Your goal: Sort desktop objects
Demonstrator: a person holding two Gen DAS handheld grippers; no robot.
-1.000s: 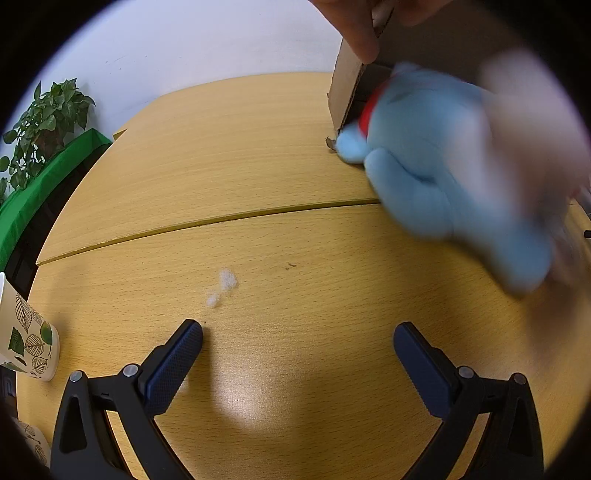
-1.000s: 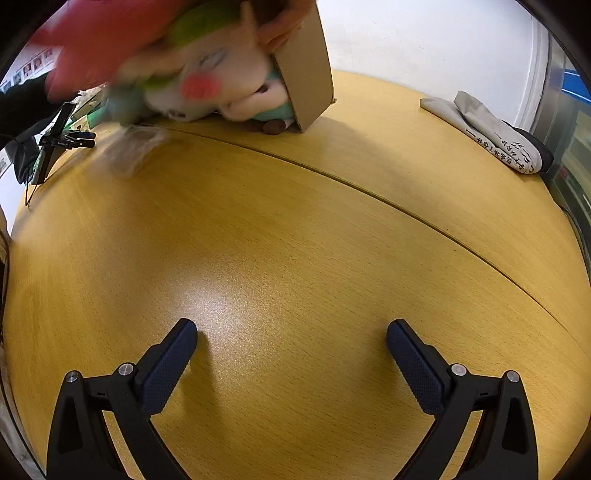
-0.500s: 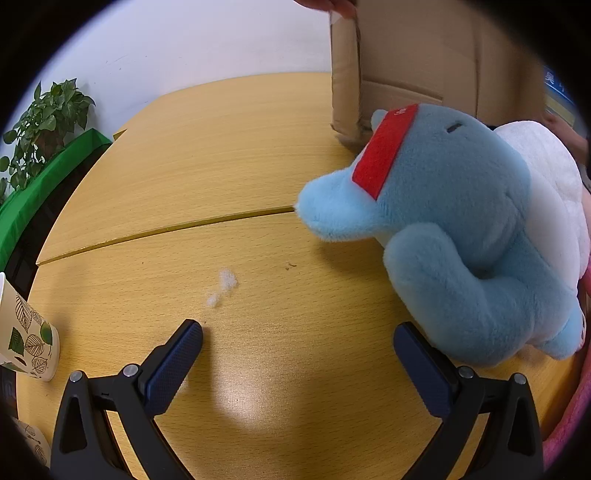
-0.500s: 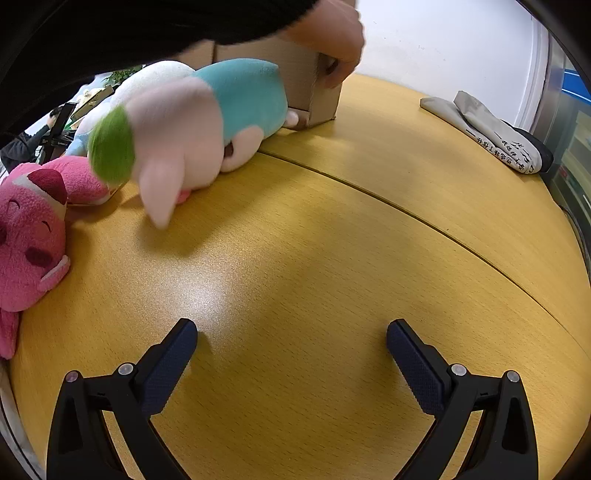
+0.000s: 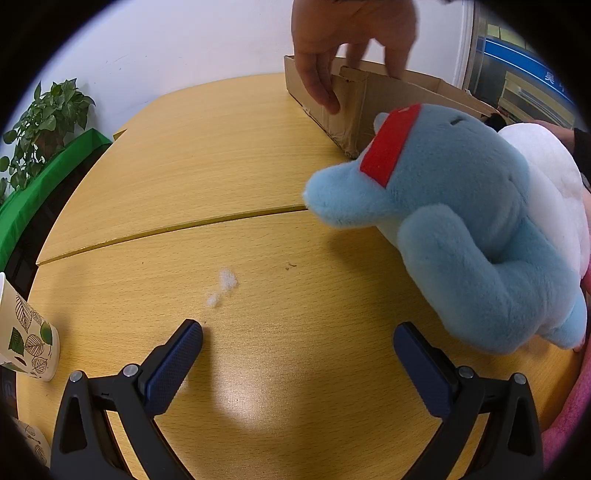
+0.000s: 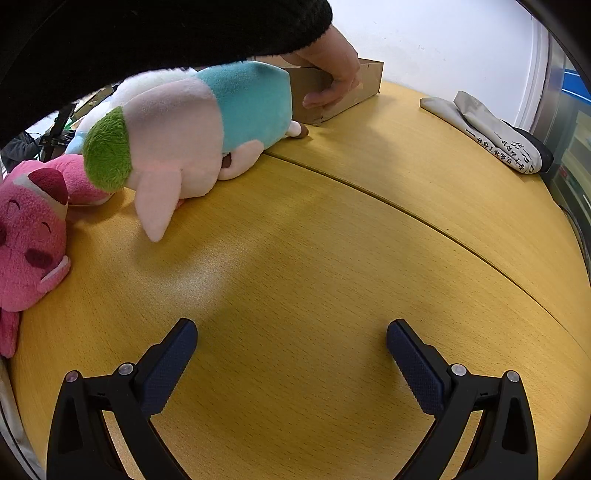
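Resting upright now, cardboard box w/ hand on rim, both claws apart, empty.

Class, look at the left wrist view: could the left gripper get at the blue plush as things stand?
Probably yes. The left gripper is open and empty, with bare table between it and the blue plush, which lies ahead to its right.

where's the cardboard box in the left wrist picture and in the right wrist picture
Left wrist: cardboard box at top centre-right, behind the blue plush, a hand on its corner.
Right wrist: the box at top centre, behind the pink-and-teal plush.
Shared landmark: that hand gripping the box.
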